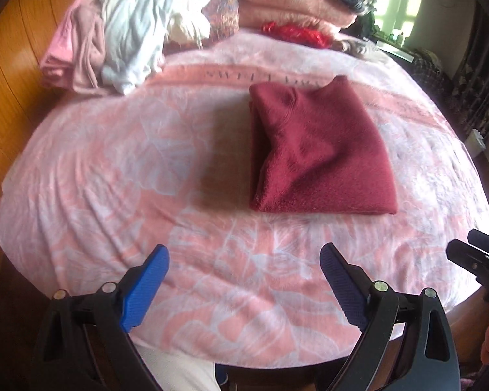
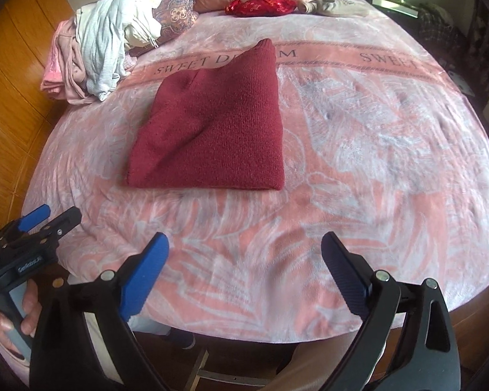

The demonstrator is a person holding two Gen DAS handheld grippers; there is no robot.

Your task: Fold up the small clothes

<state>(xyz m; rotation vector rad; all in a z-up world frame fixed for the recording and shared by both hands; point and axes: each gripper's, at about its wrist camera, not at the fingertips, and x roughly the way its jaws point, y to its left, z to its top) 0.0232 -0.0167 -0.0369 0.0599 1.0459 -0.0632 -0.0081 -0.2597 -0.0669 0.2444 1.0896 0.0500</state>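
Note:
A dark red knitted sweater (image 1: pixel 316 150) lies folded into a compact rectangle on the pink flowered blanket (image 1: pixel 114 179); it also shows in the right wrist view (image 2: pixel 212 137). My left gripper (image 1: pixel 244 260) is open and empty, held above the near edge of the bed, short of the sweater. My right gripper (image 2: pixel 244 254) is open and empty too, near the front edge, with the sweater ahead and slightly left. The left gripper also shows at the left of the right wrist view (image 2: pixel 49 218).
A heap of unfolded pink and white clothes (image 1: pixel 120 36) lies at the back left of the bed (image 2: pixel 91 55). Folded pink blankets (image 1: pixel 290 3), patterned cushions (image 2: pixel 176 6) and a red item (image 2: pixel 260 6) sit along the back. Wooden floor (image 2: pixel 13 65) lies left.

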